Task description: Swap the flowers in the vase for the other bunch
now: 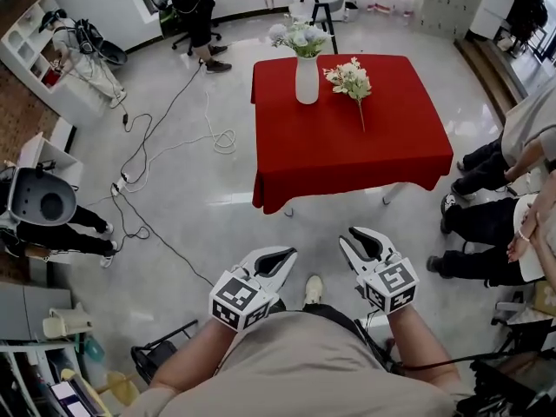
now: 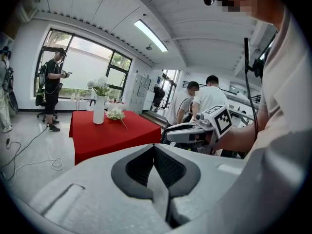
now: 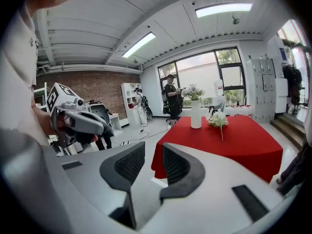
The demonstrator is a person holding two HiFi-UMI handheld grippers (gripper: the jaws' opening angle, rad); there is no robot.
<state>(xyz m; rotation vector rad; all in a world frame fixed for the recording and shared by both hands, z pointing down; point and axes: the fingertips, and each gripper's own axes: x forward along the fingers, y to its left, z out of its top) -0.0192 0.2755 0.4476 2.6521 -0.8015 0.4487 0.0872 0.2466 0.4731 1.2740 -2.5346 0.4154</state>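
Observation:
A white vase (image 1: 307, 81) with pale blue and white flowers (image 1: 300, 37) stands at the far side of the red-clothed table (image 1: 347, 155). A loose bunch of white flowers (image 1: 349, 78) lies on the cloth just right of the vase. Both grippers hang well short of the table, over the floor in front of me. My left gripper (image 1: 289, 252) is shut, its pads meeting at the tips with nothing between them. My right gripper (image 1: 352, 235) is open by a narrow gap and empty. The right gripper view shows the vase (image 3: 196, 115) and the bunch (image 3: 217, 119) far ahead.
Cables (image 1: 174, 142) trail over the floor left of the table. Seated people's legs (image 1: 482, 211) crowd the table's right side. A person (image 1: 195, 11) stands beyond the table by an office chair. White shelves (image 1: 35, 46) line the left wall.

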